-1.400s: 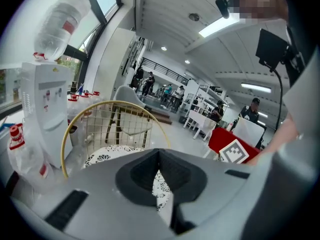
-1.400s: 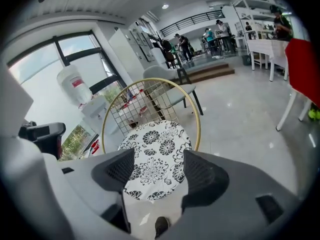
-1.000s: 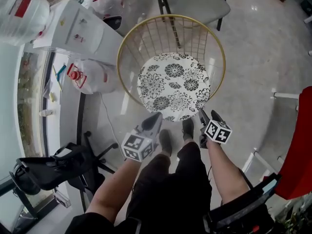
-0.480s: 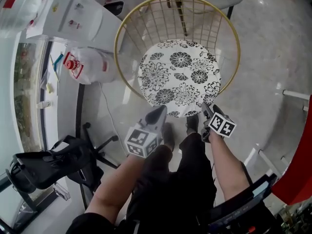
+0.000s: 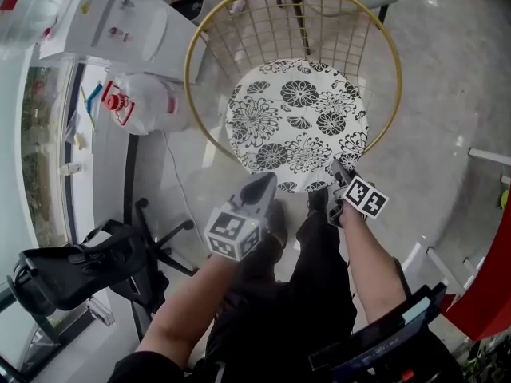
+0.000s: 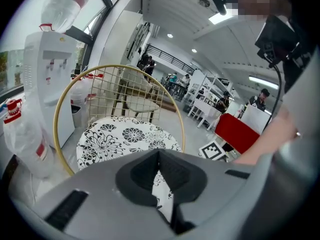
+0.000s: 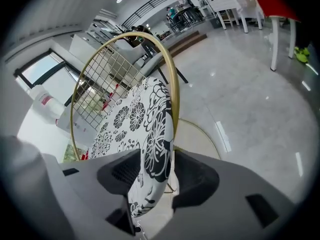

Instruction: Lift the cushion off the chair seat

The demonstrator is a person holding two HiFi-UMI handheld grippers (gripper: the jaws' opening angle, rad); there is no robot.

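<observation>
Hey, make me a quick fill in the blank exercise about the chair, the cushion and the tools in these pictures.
1. The right tool has the edge of the ____ between its jaws.
2. The cushion shows black ____ on white.
3. The chair has a round wire frame coloured ____.
4. Beside the chair stands a white ____ dispenser.
Missing: cushion (those jaws are closing); flowers; gold; water.

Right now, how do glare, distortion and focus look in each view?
Head view: sharp, bright glare on the glossy floor. Left gripper view: heavy fisheye, dark corners, blown-out ceiling lights. Right gripper view: same fisheye, tilted; cushion crisp between the right gripper's closing jaws.
</observation>
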